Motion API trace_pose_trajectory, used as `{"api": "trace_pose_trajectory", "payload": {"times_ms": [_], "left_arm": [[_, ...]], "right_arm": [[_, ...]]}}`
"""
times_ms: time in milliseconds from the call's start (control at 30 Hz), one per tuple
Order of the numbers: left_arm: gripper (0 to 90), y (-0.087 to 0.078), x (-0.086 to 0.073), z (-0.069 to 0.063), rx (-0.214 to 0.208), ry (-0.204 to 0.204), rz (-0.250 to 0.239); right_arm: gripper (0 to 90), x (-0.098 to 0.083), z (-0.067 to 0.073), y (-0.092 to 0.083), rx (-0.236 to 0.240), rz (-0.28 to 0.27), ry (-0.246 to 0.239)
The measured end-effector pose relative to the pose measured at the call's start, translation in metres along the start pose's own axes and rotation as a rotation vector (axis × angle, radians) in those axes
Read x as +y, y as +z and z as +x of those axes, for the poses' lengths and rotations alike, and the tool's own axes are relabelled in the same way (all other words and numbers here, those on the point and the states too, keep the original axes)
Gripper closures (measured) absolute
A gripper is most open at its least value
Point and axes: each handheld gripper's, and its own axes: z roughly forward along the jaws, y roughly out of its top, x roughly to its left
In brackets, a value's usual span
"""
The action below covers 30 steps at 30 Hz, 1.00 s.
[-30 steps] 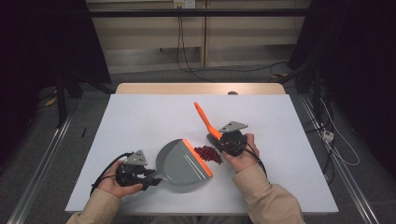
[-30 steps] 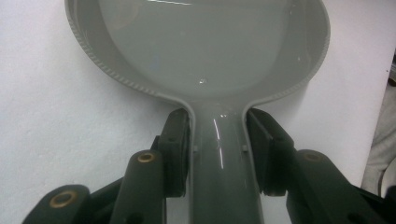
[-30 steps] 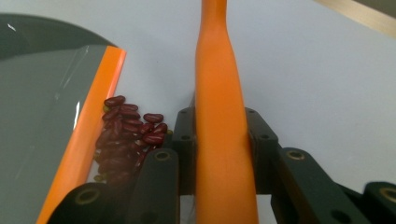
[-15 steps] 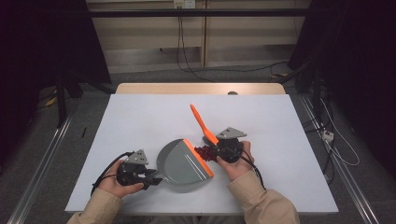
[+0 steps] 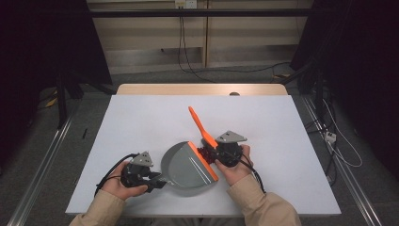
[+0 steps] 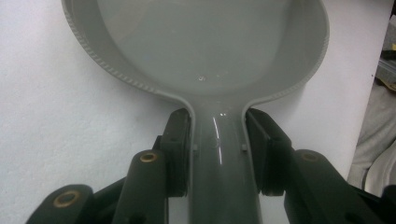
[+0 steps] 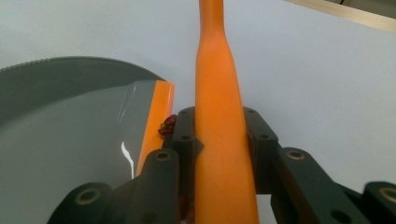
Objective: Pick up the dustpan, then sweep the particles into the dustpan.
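Two grippers: each one pinches a tool, on a white table.
Left gripper: its pads are pressed on both sides of the grey dustpan's handle, plain in the left gripper view; it sits at the near left.
Dustpan: lies flat on the table at near centre, handle toward the left, orange lip facing right.
Right gripper: pinches the orange brush handle from both sides, just right of the lip.
Brush handle axis: slants up and away from the gripper toward the far left.
Red bits: a small cluster just right of the lip, between it and the right gripper.
Key relation: the bits lie left of the brush, so, as I judge it, the sweep must run leftward over the lip.
View difference: the right gripper view shows bits touching the lip's edge; the high view gives the whole layout.
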Motion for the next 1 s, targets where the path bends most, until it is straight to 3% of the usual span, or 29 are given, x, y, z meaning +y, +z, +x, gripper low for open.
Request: {"api": "trace_pose_trajectory", "payload": {"times_ms": [500, 933, 1000], "left_arm": [[62.8, 0.001, 0.001, 0.0, -0.003, -0.01, 0.006], [62.8, 0.001, 0.001, 0.0, -0.006, -0.016, 0.001], [62.8, 0.001, 0.001, 0.001, -0.008, -0.019, 0.0]], "right_arm": [[70.8, -0.001, 0.009, 0.002, 0.03, -0.023, 0.038], [71.0, 0.003, 0.031, 0.007, 0.063, -0.061, 0.037], [71.2, 0.007, 0.034, 0.005, 0.094, -0.076, 0.055]]}}
